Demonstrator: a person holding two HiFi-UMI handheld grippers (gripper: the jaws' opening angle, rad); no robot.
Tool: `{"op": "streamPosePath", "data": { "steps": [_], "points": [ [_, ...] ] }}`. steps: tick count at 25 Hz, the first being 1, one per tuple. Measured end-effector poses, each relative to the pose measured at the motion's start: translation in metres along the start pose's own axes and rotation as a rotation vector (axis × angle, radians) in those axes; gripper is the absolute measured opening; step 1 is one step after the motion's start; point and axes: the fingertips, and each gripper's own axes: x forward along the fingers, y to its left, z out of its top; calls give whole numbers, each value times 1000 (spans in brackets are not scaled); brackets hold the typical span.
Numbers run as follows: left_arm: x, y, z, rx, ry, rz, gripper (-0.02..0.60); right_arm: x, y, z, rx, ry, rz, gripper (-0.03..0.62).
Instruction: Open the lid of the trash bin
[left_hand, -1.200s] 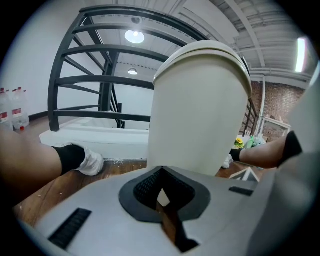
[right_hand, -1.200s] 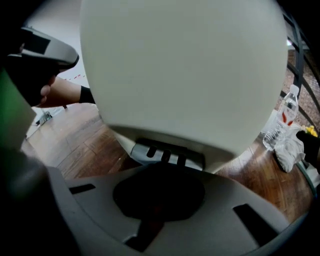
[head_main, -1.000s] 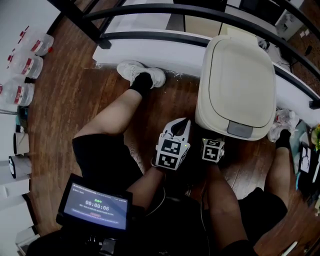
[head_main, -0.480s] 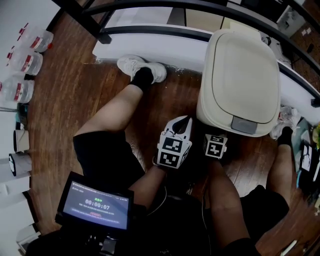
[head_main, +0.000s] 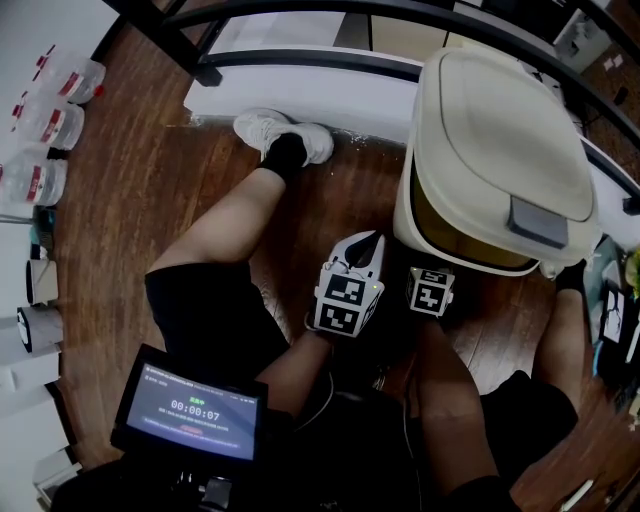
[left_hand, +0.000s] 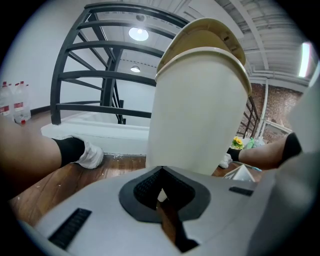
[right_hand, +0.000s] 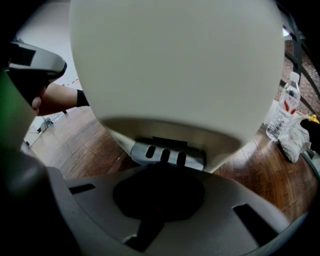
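A cream trash bin (head_main: 452, 232) stands on the wood floor, between the person's legs. Its lid (head_main: 500, 140) is tilted up at the front, with a dark gap under its grey catch (head_main: 537, 222). My left gripper (head_main: 365, 243) is shut and holds nothing, just left of the bin's base. In the left gripper view the bin (left_hand: 200, 110) rises ahead of the left gripper (left_hand: 161, 192), and the raised lid (left_hand: 205, 35) shows on top. My right gripper (head_main: 428, 278) is low at the bin's front, its tips hidden. In the right gripper view the right gripper (right_hand: 160, 172) is shut, right at the grey pedal (right_hand: 167, 154).
The person's legs flank the bin, with a white shoe (head_main: 270, 135) to the left. Behind the bin run a white ledge (head_main: 300, 95) and a black railing (head_main: 300, 20). Water bottles (head_main: 40, 120) stand far left. A screen (head_main: 190, 410) sits at the bottom left.
The bin's lid has swung up at its front, so a gap has opened below it. Both grippers have stayed about where they were.
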Motion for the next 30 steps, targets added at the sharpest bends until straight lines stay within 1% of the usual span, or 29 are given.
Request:
{"op": "streamPosePath", "data": {
  "steps": [8,22,26,30],
  "points": [
    [1,2,-1,-4,6,4,-2,1,0,-1,-2,15,30,5],
    [2,0,-8,6,29,1,-2,4,-1,-3,9,35,32,5],
    [2,-1,-4,15,7,4,-2,4,-1,-4,8,42,33,5],
    [1,-2,-3,21,7,4,-2,5,-1,-4,14,45,37,5]
  ]
}}
